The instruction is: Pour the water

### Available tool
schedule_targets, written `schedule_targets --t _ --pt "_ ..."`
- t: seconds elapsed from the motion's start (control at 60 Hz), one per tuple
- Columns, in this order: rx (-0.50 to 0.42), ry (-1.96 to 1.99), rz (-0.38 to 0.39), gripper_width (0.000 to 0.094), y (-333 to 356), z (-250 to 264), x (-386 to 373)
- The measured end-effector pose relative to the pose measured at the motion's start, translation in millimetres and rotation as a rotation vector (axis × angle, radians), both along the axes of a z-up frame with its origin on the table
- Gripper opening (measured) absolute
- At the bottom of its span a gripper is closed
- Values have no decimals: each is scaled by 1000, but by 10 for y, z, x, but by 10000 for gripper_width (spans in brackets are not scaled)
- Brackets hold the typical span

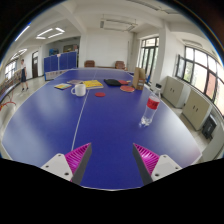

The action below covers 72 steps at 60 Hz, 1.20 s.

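Observation:
A clear plastic water bottle (150, 108) with a red cap and red label stands upright on the blue table (100, 120), beyond my fingers and to the right. A white cup (79, 89) stands farther off, left of the table's white centre line. My gripper (112, 160) is open and empty, low over the near part of the table, its pink pads (78, 157) wide apart. Nothing stands between the fingers.
Flat yellow and orange items (92, 84) and a red dish (127, 89) lie at the table's far end. Chairs and a window wall (185, 75) stand at the right. Blue partitions (58, 62) stand at the back left.

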<state>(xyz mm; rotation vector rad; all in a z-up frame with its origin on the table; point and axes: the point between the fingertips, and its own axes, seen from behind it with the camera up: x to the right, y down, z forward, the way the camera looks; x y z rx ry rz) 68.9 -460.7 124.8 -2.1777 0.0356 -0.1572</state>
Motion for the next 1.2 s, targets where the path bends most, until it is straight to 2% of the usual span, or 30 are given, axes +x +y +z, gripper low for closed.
schedule_targets --t 0.133,0.25,0.517,0.6,0.683,0.817,0.9,1.1,1.2 --pt "50 -69 -53 851 599 -245 1063" --pt "128 -61 -59 853 1299 -332 1681" --pt "268 29 -73 843 2660 -506 2372" --pt "304 48 -64 747 2890 -524 2431" --pt "349 50 -49 531 3070 -541 2449" --pt "399 41 -44 425 3091 -463 2446" --pt "399 38 -42 365 3091 -463 2443" --pt "387 17 -53 365 3105 -407 2385" --pt "381 -50 -69 364 3158 -161 2407"
